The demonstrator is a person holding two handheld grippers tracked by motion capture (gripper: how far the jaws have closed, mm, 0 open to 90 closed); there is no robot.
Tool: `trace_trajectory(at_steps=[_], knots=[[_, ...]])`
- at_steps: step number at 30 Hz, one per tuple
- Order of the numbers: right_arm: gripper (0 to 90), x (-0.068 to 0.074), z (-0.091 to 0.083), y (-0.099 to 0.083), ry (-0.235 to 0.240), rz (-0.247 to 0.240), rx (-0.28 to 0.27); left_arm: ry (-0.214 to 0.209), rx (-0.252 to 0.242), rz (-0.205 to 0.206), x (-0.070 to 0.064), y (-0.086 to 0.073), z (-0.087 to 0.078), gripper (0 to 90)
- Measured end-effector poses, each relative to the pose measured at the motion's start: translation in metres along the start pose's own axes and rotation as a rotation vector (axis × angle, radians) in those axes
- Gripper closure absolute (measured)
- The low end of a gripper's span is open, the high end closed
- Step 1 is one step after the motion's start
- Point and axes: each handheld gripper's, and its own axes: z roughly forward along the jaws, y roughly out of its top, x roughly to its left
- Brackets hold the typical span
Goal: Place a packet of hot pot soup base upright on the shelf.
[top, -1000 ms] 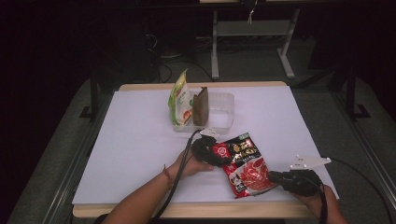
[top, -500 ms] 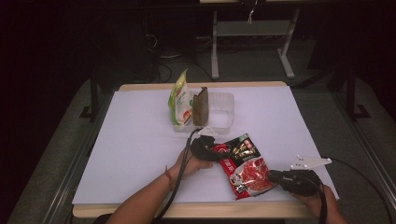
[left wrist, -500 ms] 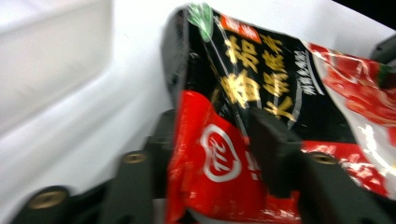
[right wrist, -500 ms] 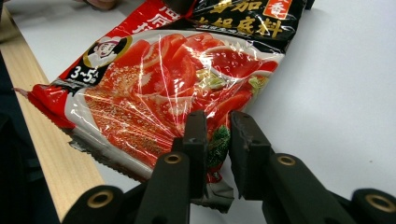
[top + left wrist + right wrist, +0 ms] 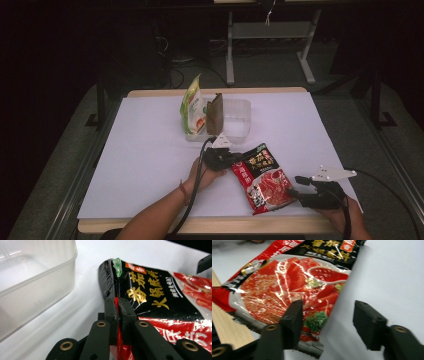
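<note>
Sauce packet [image 5: 262,178] — red and black, glossy — lies flat on the white surface [image 5: 150,150] near its front edge, between the two grippers. Left gripper [image 5: 231,160] is clamped on the packet's upper left edge, its jaws pressed together on the foil. Right gripper [image 5: 299,186] sits at the packet's lower right corner with its jaws apart — one over the foil, one over bare surface. Behind, a clear tub [image 5: 235,120] holds a green bag [image 5: 192,107] and a brown pouch [image 5: 216,114], both upright.
</note>
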Motion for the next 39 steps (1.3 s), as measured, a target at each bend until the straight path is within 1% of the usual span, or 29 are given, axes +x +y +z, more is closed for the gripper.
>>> trace_trajectory(at_steps=[2, 5, 7, 8, 9, 10, 11, 12, 14, 15, 16, 17, 18, 19, 20, 22, 23, 24, 25, 27, 29, 31, 33, 34, 35, 36, 37, 38, 39], knots=[[37.0, -0.002, -0.001, -0.001, -0.004, 0.003, 0.000, 0.005, -0.024, 0.004, -0.002, 0.000, -0.003, 87.3], [35.0, -0.003, -0.004, 0.000, -0.030, -0.005, 0.001, 0.001, -0.057, 0.009, -0.004, 0.004, -0.008, 87.5], [34.1, -0.004, -0.005, -0.001, -0.037, -0.001, -0.002, -0.006, -0.095, 0.012, -0.006, 0.007, -0.014, 87.6], [33.4, -0.004, -0.005, 0.000, -0.041, 0.001, -0.001, -0.003, -0.107, 0.026, -0.009, 0.010, -0.017, 87.5], [32.8, -0.005, -0.006, 0.000, -0.050, 0.002, -0.005, -0.002, -0.132, 0.030, -0.011, 0.013, -0.021, 87.5], [32.5, -0.005, -0.007, 0.000, -0.061, 0.007, -0.008, -0.003, -0.151, 0.027, -0.012, 0.015, -0.024, 87.6], [32.6, -0.006, -0.008, 0.000, -0.063, 0.010, -0.013, -0.001, -0.164, 0.035, -0.014, 0.018, -0.029, 87.7], [32.8, -0.007, -0.009, 0.000, -0.063, 0.014, -0.020, 0.002, -0.192, 0.048, -0.017, 0.022, -0.036, 87.6], [32.6, -0.008, -0.011, -0.001, -0.078, 0.017, -0.027, 0.004, -0.225, 0.058, -0.020, 0.027, -0.046, 87.7], [32.6, -0.009, -0.013, -0.001, -0.071, 0.022, -0.037, 0.007, -0.240, 0.065, -0.022, 0.030, -0.051, 87.7], [32.6, -0.010, -0.014, -0.001, -0.072, 0.029, -0.044, 0.006, -0.265, 0.064, -0.023, 0.031, -0.057, 87.8], [32.6, -0.011, -0.015, -0.001, -0.083, 0.037, -0.047, 0.006, -0.282, 0.063, -0.024, 0.033, -0.062, 87.8], [32.3, -0.012, -0.015, -0.001, -0.095, 0.044, -0.042, 0.006, -0.296, 0.061, -0.024, 0.035, -0.067, 87.8], [32.3, -0.013, -0.015, -0.002, -0.106, 0.051, -0.035, 0.004, -0.315, 0.050, -0.024, 0.036, -0.072, 87.8], [32.3, -0.014, -0.015, -0.002, -0.110, 0.058, -0.032, 0.005, -0.328, 0.047, -0.024, 0.037, -0.077, 87.8], [32.3, -0.016, -0.014, -0.003, -0.116, 0.062, -0.022, 0.006, -0.343, 0.048, -0.024, 0.038, -0.084, 87.9], [32.3, -0.016, -0.013, -0.003, -0.118, 0.063, -0.017, 0.002, -0.355, 0.040, -0.024, 0.039, -0.087, 88.0], [32.3, -0.016, -0.013, -0.003, -0.120, 0.063, -0.014, -0.007, -0.357, 0.040, -0.025, 0.040, -0.090, 88.0], [32.4, -0.016, -0.013, -0.003, -0.120, 0.063, -0.012, 0.001, -0.371, 0.043, -0.025, 0.041, -0.094, 88.0], [32.3, -0.016, -0.012, -0.003, -0.120, 0.059, -0.009, -0.011, -0.385, 0.035, -0.026, 0.042, -0.098, 88.5], [32.3, -0.015, -0.011, -0.003, -0.120, 0.056, -0.005, 0.001, -0.394, 0.054, -0.028, 0.044, -0.101, 88.6], [32.4, -0.015, -0.010, -0.003, -0.120, 0.055, 0.000, -0.012, -0.403, 0.049, -0.029, 0.045, -0.104, 88.8], [32.5, -0.016, -0.009, -0.003, -0.121, 0.058, 0.004, -0.006, -0.410, 0.056, -0.030, 0.045, -0.106, 89.0], [32.5, -0.016, -0.009, -0.003, -0.121, 0.055, 0.006, -0.017, -0.416, 0.054, -0.031, 0.046, -0.107, 89.1], [32.6, -0.016, -0.008, -0.004, -0.121, 0.053, 0.009, -0.013, -0.418, 0.057, -0.032, 0.047, -0.107, 89.2], [32.7, -0.016, -0.008, -0.004, -0.121, 0.054, 0.009, -0.015, -0.423, 0.061, -0.032, 0.048, -0.108, 89.3], [32.7, -0.016, -0.008, -0.004, -0.121, 0.057, 0.009, -0.026, -0.427, 0.066, -0.033, 0.049, -0.109, 89.4], [32.7, -0.016, -0.008, -0.004, -0.119, 0.059, 0.010, -0.019, -0.429, 0.075, -0.035, 0.051, -0.109, 89.4], [32.7, -0.017, -0.008, -0.004, -0.121, 0.060, 0.012, -0.025, -0.437, 0.075, -0.036, 0.052, -0.111, 89.5]])
